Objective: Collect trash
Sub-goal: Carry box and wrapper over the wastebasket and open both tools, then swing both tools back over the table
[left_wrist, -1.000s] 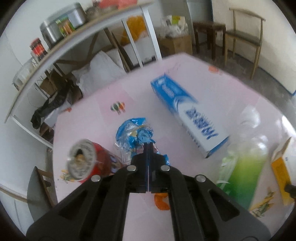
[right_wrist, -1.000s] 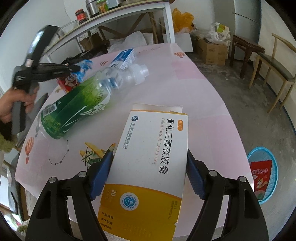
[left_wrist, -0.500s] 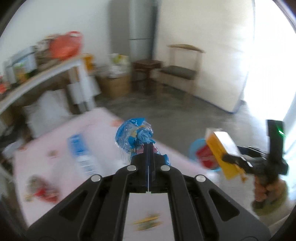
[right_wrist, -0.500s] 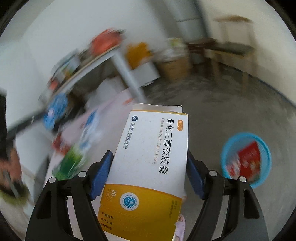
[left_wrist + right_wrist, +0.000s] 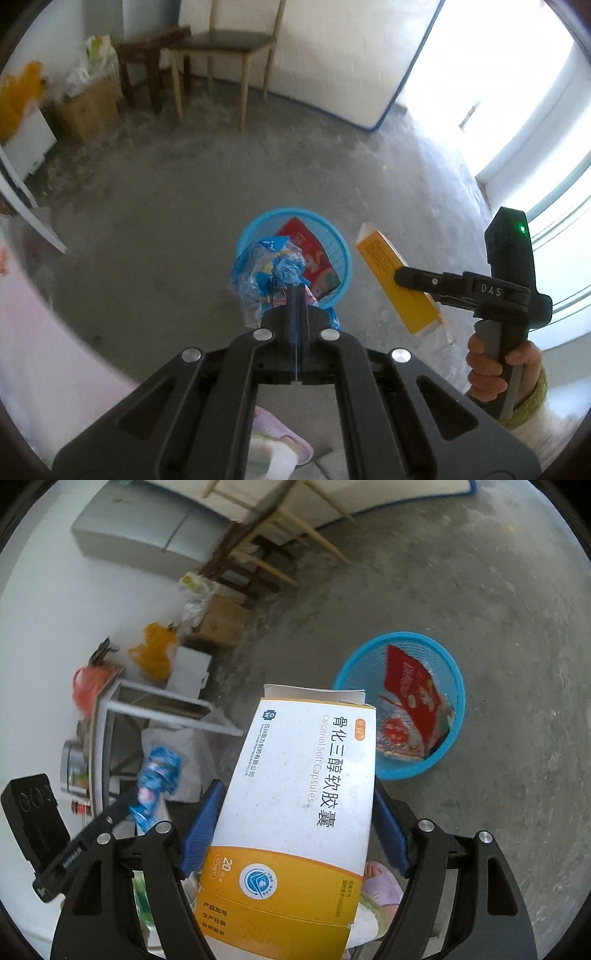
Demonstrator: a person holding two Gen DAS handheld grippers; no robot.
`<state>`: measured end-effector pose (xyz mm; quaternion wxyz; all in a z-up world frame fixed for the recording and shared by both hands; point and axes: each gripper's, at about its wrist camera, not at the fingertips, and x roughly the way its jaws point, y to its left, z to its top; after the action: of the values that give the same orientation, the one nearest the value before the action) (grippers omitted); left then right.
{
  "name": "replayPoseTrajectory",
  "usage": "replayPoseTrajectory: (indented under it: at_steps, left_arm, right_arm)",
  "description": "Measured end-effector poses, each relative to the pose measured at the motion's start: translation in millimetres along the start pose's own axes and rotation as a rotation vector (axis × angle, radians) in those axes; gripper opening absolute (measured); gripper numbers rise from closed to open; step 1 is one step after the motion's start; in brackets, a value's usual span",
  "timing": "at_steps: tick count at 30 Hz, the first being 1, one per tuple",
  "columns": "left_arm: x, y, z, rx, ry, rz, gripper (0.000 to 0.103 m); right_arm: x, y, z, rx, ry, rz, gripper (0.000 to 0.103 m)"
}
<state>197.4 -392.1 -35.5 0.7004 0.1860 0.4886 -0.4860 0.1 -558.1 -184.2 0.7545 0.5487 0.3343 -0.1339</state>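
My left gripper (image 5: 297,291) is shut on a crumpled blue plastic wrapper (image 5: 266,271) and holds it in the air over the near rim of a blue mesh trash basket (image 5: 341,243) on the floor. A red packet (image 5: 310,249) lies in the basket. My right gripper (image 5: 295,812) is shut on a white and yellow medicine box (image 5: 295,801), held above the floor beside the basket (image 5: 454,686). In the left wrist view the box (image 5: 397,282) hangs just right of the basket. The wrapper also shows in the right wrist view (image 5: 159,775).
Bare grey concrete floor (image 5: 166,206) surrounds the basket. The pink table edge (image 5: 33,314) is at the left. A wooden chair (image 5: 221,48), a dark stool and a cardboard box (image 5: 88,107) stand by the far wall. A slippered foot (image 5: 380,882) is below.
Both grippers have swung away from the table to the floor side. The basket is now right under the wrapper and close beside the box. Both grips are unchanged.
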Motion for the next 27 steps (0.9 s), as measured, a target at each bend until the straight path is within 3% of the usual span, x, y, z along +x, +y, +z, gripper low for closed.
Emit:
replayPoseTrajectory:
  at_steps: [2,3,4,5,6,10,16,18,24,27]
  left_arm:
    - [21,-4,16,-0.001,-0.002,-0.017,0.0]
    - [31,-5,23,-0.009,0.0,-0.035,0.006]
    - [41,-6,29,-0.02,0.008,-0.047,0.014]
    - [51,-5,34,-0.041,0.012,-0.043,0.034]
    - [59,-4,37,-0.061,0.003,-0.024,0.043]
    - [67,8,39,-0.102,-0.003,0.003,0.043]
    - [29,12,19,-0.019,-0.055,0.088,0.052]
    - [10,17,11,-0.03,-0.063,0.082,0.054]
    - [-67,28,-27,-0.056,-0.146,0.06,0.064]
    - [-109,37,-69,-0.083,-0.212,0.073,0.068]
  right_arm:
    - [10,-8,18,0.024,-0.003,-0.014,0.076]
    - [19,-9,31,0.013,-0.011,-0.013,0.077]
    - [26,-12,42,0.005,-0.013,-0.016,0.078]
    - [40,-17,55,0.011,-0.011,-0.028,0.084]
    - [48,-22,64,0.011,-0.005,-0.035,0.085]
    - [84,-47,80,0.011,0.01,-0.139,0.085]
    - [89,-69,61,0.033,0.033,-0.134,0.085]
    - [82,-68,56,0.028,0.023,-0.129,0.085]
    - [37,-40,33,-0.032,-0.015,-0.114,0.085]
    - [17,-17,18,-0.091,-0.014,-0.111,0.085]
